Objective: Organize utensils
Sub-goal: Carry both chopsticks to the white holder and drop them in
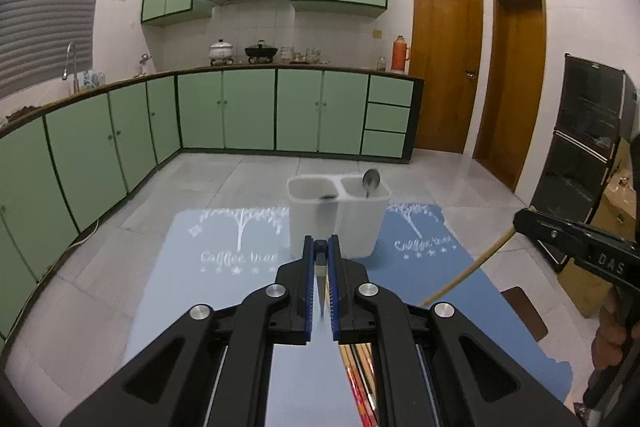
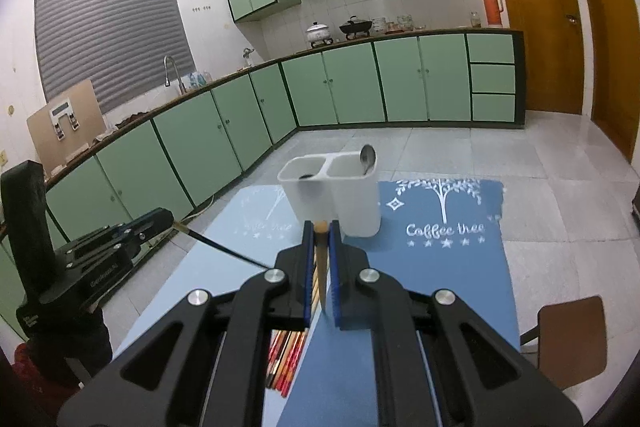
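Note:
A white two-compartment utensil holder stands on the blue mats ahead of both grippers. A metal spoon leans in its right compartment; a small dark thing lies in the left one. My left gripper is shut on a dark chopstick, whose thin shaft shows in the right wrist view. My right gripper is shut on a light wooden chopstick. Both grippers hover short of the holder. A bundle of red and wooden chopsticks lies on the mat below them.
Two blue mats cover the table. A brown chair seat stands at the table's right edge. Green kitchen cabinets, tiled floor and wooden doors lie beyond.

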`<state>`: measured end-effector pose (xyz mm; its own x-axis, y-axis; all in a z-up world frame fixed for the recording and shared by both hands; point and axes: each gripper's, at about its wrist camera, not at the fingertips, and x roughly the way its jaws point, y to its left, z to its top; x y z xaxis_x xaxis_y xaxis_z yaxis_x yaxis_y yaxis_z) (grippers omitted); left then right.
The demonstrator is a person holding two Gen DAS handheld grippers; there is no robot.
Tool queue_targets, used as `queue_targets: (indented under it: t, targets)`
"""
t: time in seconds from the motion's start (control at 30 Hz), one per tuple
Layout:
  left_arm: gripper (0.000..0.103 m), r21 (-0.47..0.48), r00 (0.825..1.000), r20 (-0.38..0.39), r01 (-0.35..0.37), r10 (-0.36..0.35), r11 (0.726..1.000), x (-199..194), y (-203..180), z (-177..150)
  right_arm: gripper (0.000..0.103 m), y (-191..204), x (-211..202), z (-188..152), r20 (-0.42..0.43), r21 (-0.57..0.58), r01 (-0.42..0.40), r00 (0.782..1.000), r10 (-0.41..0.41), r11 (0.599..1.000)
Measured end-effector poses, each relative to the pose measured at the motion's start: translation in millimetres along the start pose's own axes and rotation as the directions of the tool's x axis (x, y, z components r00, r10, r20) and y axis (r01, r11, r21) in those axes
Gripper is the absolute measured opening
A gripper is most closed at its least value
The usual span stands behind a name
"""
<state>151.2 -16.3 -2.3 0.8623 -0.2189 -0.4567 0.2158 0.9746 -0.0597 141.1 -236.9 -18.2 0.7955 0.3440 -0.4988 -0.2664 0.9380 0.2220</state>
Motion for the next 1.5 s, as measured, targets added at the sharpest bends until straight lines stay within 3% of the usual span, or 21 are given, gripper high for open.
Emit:
queue_targets:
  t: [0.27, 0.6, 0.83, 1.1, 1.27, 1.5]
  targets:
    - [0.006, 0.014, 0.999, 0.023, 0.028, -0.028, 1.0, 4, -3, 18, 0.006, 0, 9, 34, -0.01, -0.043, -0.021, 1.0, 0.02, 0.999]
    - [0.006, 0.029, 0.994, 0.099, 0.052, -0.054, 0.998, 6, -1, 63, 0.006, -12, -3, 91, 0.08, -0.048, -0.043, 0.996, 0.047, 0.998]
    - [0.006, 0.05, 0.977, 0.211, 0.033, -0.043, 0.998, 14, 0, 117, 0.006, -16, 0, 140, 0.16, -0.088, -0.013, 0.987, 0.027, 0.996]
    - [0.006, 0.061, 0.957, 0.29, 0.01, -0.027, 0.998, 53, 0, 166, 0.006, -27, 46, 171, 0.158, -0.1, 0.033, 0.987, -0.017, 0.994]
    - [0.006, 0.066, 0.963, 0.269, 0.003, -0.021, 0.998, 92, -5, 164, 0.006, -31, 86, 170, 0.109, -0.107, 0.046, 0.993, -0.034, 0.993]
    - [0.007, 0.045, 0.988, 0.153, 0.013, -0.019, 0.999, 141, 1, 140, 0.006, -31, 131, 153, 0.01, -0.09, 0.028, 1.0, -0.027, 0.996]
